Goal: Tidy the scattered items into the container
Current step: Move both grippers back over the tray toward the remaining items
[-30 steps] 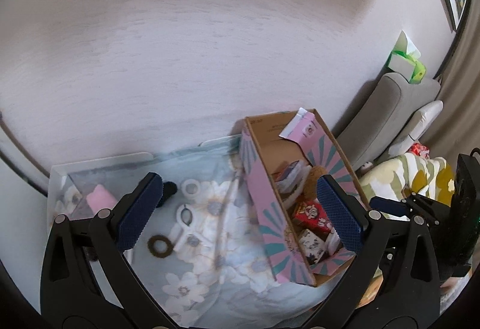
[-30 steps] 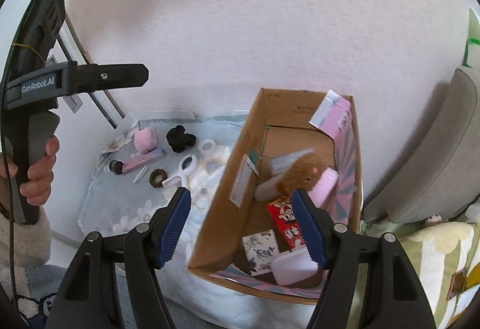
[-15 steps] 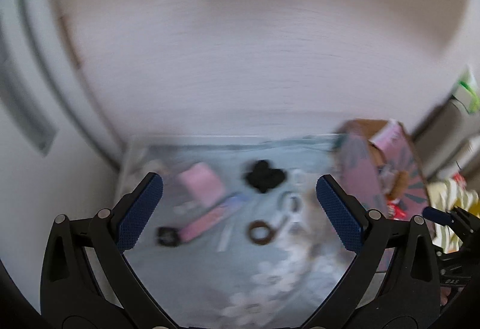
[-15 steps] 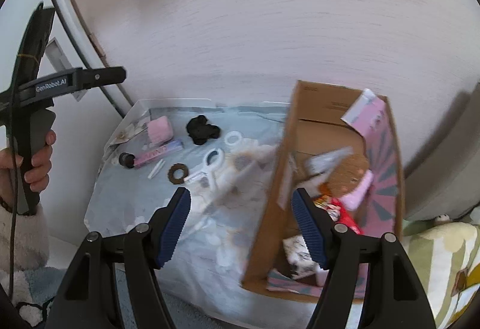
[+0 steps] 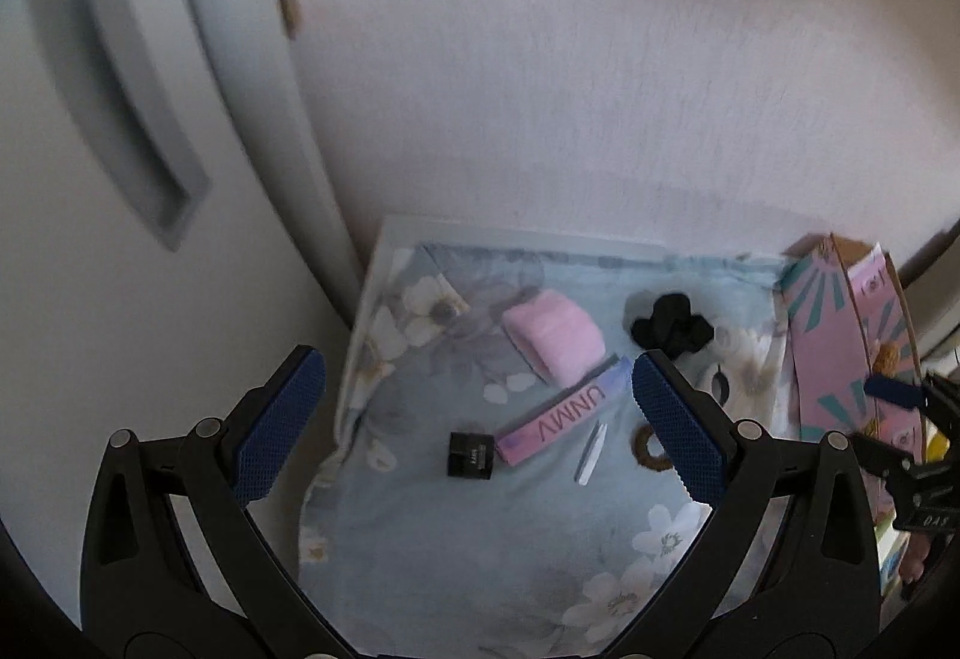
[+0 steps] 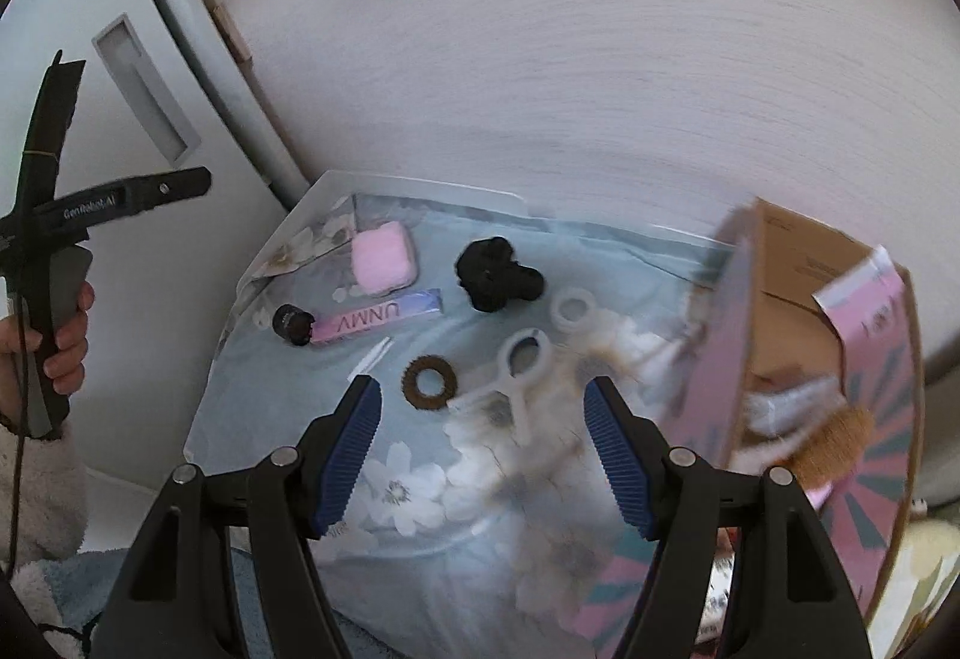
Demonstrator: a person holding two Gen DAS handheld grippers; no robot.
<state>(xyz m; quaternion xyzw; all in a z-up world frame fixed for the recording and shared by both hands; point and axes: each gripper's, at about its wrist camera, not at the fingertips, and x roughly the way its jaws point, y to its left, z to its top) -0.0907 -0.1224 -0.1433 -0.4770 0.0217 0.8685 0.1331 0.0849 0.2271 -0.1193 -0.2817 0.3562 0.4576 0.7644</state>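
- Cardboard box (image 6: 804, 299) with pink and teal sunburst sides stands at the right end of the floral blue cloth (image 5: 480, 539); a brown fluffy thing (image 6: 837, 446) and pale packets lie inside, blurred
- Pink soft block (image 5: 555, 338) lies near the cloth's far left corner; just in front, a pink-lilac tube (image 5: 564, 419) marked UNMV with a black cap (image 5: 471, 455); a thin white stick (image 5: 591, 452) beside it
- Black scrunchie (image 6: 495, 275), brown ring (image 6: 429, 382), white ring (image 6: 575, 309) and white loop-handled tool (image 6: 519, 368) are scattered mid-cloth, apart from the box
- Left gripper (image 5: 480, 431) hovers above the tube, jaws wide apart and empty; right gripper (image 6: 483, 455) hovers over the loop tool, jaws likewise spread, holding nothing
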